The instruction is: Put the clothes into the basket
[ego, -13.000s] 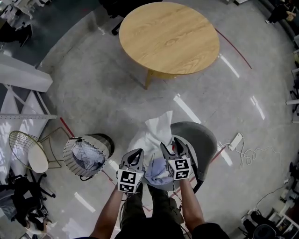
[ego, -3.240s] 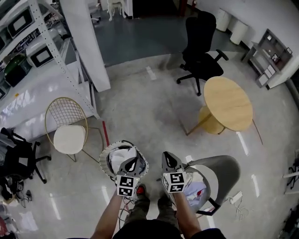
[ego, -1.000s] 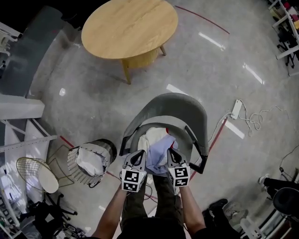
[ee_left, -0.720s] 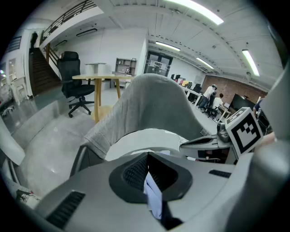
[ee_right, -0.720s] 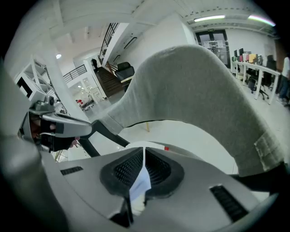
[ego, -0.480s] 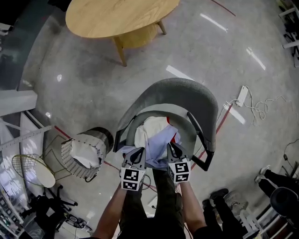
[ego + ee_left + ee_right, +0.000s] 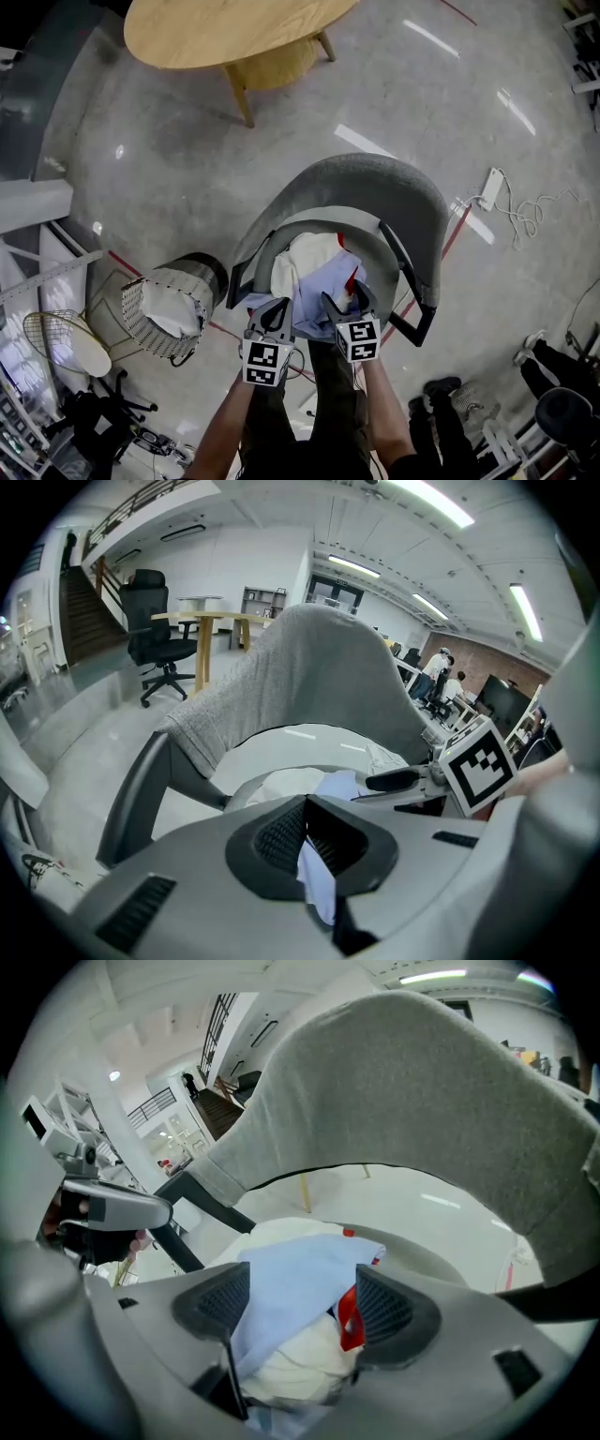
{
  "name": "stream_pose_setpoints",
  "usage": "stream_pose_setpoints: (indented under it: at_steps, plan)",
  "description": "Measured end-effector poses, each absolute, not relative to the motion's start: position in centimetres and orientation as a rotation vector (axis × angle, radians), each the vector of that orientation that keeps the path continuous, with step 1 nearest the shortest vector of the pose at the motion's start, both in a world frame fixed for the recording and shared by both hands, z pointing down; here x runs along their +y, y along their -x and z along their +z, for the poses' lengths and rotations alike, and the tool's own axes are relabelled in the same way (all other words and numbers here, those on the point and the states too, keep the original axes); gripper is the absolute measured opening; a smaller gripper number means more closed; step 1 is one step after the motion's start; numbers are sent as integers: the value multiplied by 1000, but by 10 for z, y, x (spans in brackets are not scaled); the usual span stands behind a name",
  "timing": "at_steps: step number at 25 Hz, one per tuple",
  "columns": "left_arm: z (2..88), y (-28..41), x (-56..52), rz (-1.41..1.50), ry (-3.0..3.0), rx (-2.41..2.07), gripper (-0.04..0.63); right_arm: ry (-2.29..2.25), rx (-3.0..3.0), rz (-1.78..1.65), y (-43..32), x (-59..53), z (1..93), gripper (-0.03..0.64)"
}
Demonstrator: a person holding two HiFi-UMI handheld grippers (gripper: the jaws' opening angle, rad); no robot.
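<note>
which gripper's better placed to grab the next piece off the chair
Right. The right gripper has just been opening its jaws, and they stand apart around the light blue garment on the chair. The left gripper is already shut on a fold of it.

Red garment (image 7: 351,1322) mostly hidden under blue cloth (image 7: 292,1277).

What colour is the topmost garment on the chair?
The garment is pale blue, shown best in the right gripper view.
</note>
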State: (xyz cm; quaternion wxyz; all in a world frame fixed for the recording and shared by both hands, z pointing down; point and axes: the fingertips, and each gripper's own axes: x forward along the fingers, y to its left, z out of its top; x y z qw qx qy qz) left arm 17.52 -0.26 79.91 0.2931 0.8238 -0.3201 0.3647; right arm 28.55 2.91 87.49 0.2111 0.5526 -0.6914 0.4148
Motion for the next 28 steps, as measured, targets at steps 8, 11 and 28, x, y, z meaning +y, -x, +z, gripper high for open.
stream_pose_setpoints:
  at_steps: [8, 11, 28]
  plan:
    - [823, -164, 10, 988, -2135, -858, 6, -1459, -1878, 1253, -278, 41, 919, 365]
    - [830, -161, 18, 1004, -2120, -847, 8, -1435, -1874, 1277, -274, 41, 928, 365]
    - [836, -144, 14, 1001, -2098, -903, 7, -1270, -1829, 1260, -255, 44, 936, 91]
